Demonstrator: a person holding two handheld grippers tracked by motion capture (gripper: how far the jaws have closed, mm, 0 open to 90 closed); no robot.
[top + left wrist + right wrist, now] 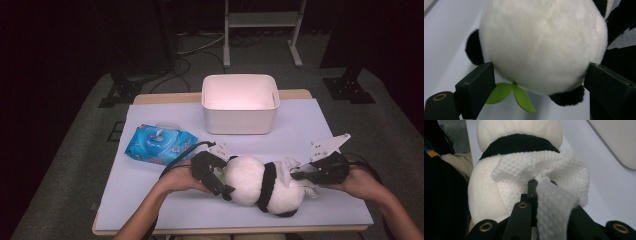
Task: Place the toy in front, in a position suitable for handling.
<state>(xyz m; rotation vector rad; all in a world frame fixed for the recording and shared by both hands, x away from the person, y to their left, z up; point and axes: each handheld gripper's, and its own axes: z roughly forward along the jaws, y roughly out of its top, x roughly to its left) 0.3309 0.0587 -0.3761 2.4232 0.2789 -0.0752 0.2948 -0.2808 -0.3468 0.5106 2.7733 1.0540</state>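
Note:
A black-and-white panda plush (260,185) lies on its side at the front middle of the table. My left gripper (220,175) is shut on its white head (544,45), one jaw pressing on each side, and a green felt leaf (511,95) hangs under the head. From the right, my right gripper (301,175) is shut on a white textured wipe (295,167). The wipe (544,170) is draped against the panda's white body (486,192) just below its black band, with the right gripper (534,183) pinching its folded end.
A white rectangular bin (240,122) stands open at the back middle of the table. A blue pack of wipes (160,142) lies at the left. The table wears a pale cover (150,200), and a metal stand (262,20) is on the floor behind.

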